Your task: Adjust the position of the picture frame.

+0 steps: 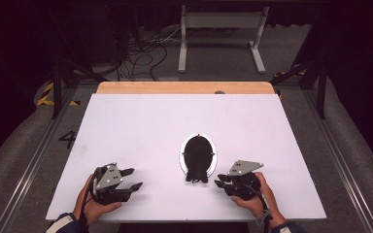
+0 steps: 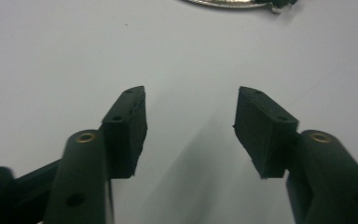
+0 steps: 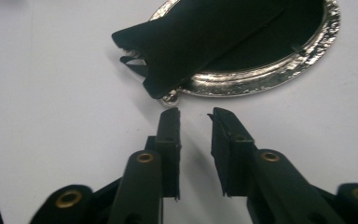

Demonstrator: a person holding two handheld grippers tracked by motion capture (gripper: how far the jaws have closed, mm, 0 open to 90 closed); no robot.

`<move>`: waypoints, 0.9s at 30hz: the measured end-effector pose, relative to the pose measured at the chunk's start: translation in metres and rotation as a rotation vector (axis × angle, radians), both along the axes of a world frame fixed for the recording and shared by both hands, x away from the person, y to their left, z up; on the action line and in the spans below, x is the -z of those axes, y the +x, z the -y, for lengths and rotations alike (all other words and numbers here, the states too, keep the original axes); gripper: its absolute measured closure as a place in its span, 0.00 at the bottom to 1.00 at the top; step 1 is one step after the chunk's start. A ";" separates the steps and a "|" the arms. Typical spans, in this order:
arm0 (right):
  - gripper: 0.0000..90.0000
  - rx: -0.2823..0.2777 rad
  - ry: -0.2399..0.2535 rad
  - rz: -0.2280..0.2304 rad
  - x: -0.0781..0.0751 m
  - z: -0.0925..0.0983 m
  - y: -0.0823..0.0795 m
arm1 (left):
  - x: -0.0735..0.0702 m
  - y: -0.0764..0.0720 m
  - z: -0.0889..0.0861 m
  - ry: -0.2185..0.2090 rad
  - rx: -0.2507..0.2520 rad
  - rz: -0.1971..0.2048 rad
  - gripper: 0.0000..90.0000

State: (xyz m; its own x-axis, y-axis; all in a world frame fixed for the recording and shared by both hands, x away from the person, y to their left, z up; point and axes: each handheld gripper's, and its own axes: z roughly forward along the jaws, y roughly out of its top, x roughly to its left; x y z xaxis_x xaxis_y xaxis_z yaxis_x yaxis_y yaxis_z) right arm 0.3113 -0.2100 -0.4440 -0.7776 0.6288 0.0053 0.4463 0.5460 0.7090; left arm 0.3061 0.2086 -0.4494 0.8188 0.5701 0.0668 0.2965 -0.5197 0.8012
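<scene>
White table [image 1: 141, 126]: both grippers low, left gripper [image 1: 132, 179] and right gripper [image 1: 219, 183] gaping.

the white table [image 1: 141, 126] is brightly and evenly lit from above while the room around it sinks into near black, and the high view is soft and low in detail. in the left gripper view the near jaws are blurred at the lower edge and cast a faint grey shadow between them. in the right gripper view the silver rim of the oval dish [image 3: 261, 81] glares, its dark contents showing no detail.
</scene>
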 end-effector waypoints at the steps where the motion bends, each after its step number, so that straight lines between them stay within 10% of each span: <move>1: 0.77 -0.008 -0.001 -0.007 0.000 -0.002 -0.001 | 0.000 -0.001 -0.004 0.001 -0.015 -0.003 0.44; 18: 0.73 -0.038 -0.104 -0.058 0.002 -0.029 0.006 | 0.009 -0.008 -0.015 0.036 -0.018 -0.049 0.34; 27: 0.75 -0.047 -0.083 -0.076 0.003 -0.031 0.011 | 0.011 -0.005 -0.013 0.036 -0.018 -0.077 0.29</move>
